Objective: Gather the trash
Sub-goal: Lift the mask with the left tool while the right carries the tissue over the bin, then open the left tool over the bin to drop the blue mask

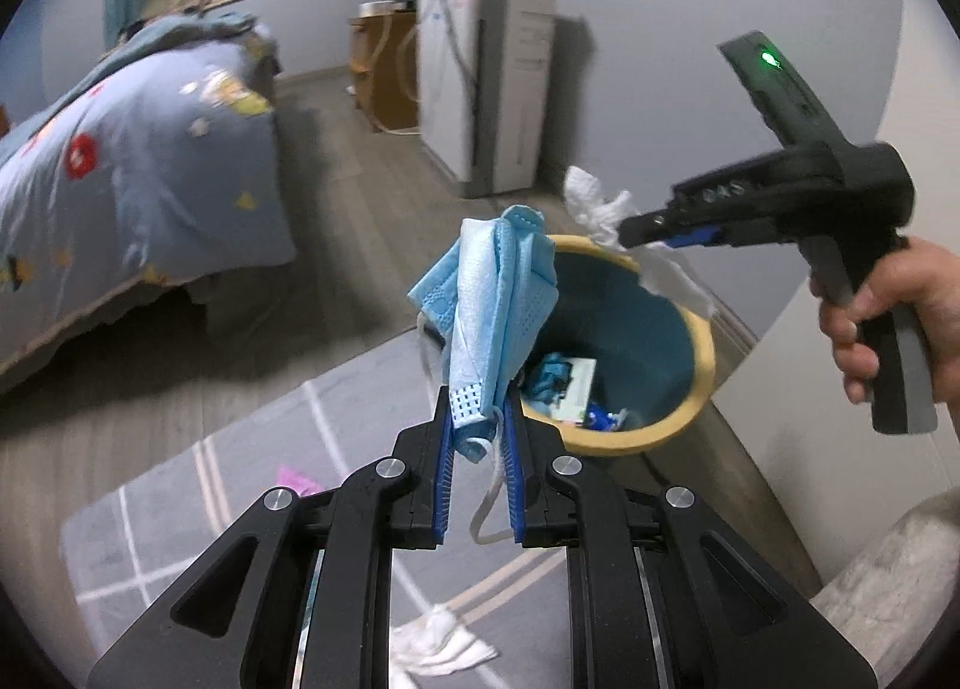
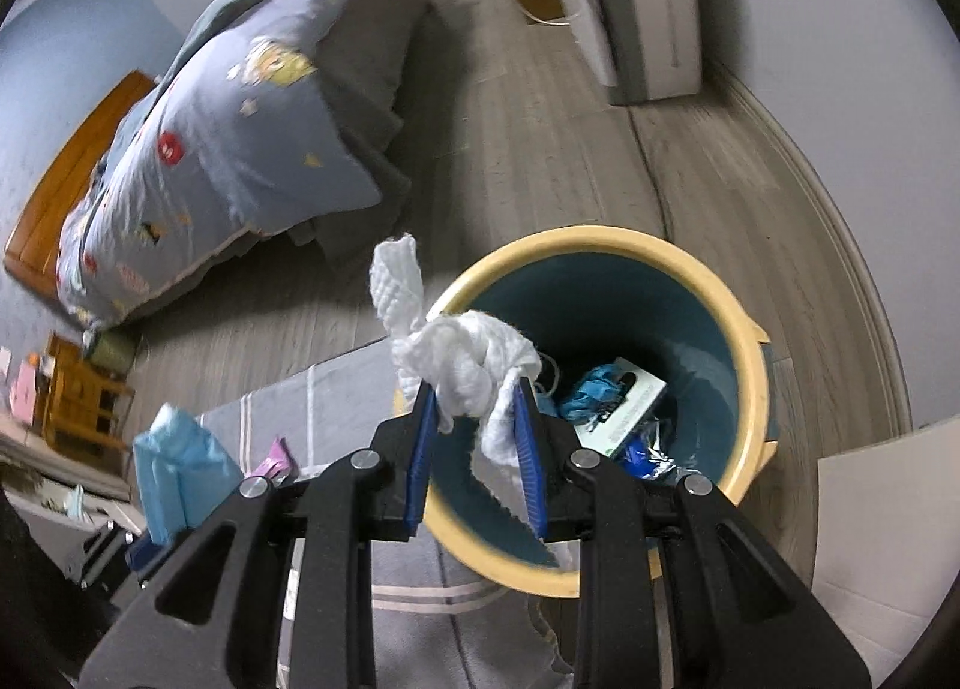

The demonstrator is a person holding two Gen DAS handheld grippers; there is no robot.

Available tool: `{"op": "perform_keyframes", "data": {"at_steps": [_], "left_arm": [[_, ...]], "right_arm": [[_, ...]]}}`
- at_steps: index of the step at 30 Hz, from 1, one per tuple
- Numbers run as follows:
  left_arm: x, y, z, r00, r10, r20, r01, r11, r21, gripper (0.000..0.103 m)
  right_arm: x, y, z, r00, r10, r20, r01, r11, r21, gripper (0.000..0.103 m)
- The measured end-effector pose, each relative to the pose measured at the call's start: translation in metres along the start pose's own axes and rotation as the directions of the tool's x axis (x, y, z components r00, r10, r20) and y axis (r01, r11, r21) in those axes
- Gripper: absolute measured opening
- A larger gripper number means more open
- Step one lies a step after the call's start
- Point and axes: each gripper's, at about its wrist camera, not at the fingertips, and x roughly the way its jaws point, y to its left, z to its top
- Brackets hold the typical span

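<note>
I'd centre both loads over the bin (image 2: 750, 365) at frame centre before releasing. My left gripper (image 1: 477, 419) pinches a folded blue mask (image 1: 492, 293) beside the rim; my right gripper (image 2: 474, 425) is closed on crumpled white tissue (image 2: 462, 353), probably just inside the rim.

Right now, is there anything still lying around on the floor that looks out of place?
Yes. A crumpled white tissue lies on the grey rug, and a small pink wrapper sits further along it; both are outside the yellow bin.
</note>
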Motion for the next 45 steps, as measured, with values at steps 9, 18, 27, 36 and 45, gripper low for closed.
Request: {"op": "perform_keyframes", "data": {"at_steps": [9, 18, 27, 36, 45], "left_arm": [[0.053, -0.03, 0.009, 0.995, -0.028, -0.098, 0.032, 0.998, 0.047, 0.016], [0.098, -0.049, 0.018, 0.989, -0.025, -0.145, 0.039, 0.995, 0.096, 0.016], [0.125, -0.058, 0.02, 0.989, -0.025, -0.148, 0.045, 0.991, 0.127, 0.02], [0.132, -0.062, 0.014, 0.986, -0.021, -0.162, 0.044, 0.99, 0.136, 0.024], [0.127, -0.057, 0.013, 0.992, -0.021, -0.126, 0.036, 0.992, 0.121, 0.061]], "right_arm": [[0.015, -0.031, 0.002, 0.999, -0.042, -0.014, 0.043, 0.998, 0.054, 0.025], [0.035, -0.06, 0.002, 0.997, -0.075, -0.028, 0.079, 0.986, 0.147, 0.025], [0.041, -0.071, 0.002, 0.997, -0.07, -0.017, 0.071, 0.979, 0.192, 0.025], [0.047, -0.074, 0.003, 0.998, -0.063, -0.031, 0.068, 0.977, 0.202, 0.026], [0.047, -0.074, 0.003, 0.997, -0.073, -0.032, 0.078, 0.976, 0.204, 0.037]]}}
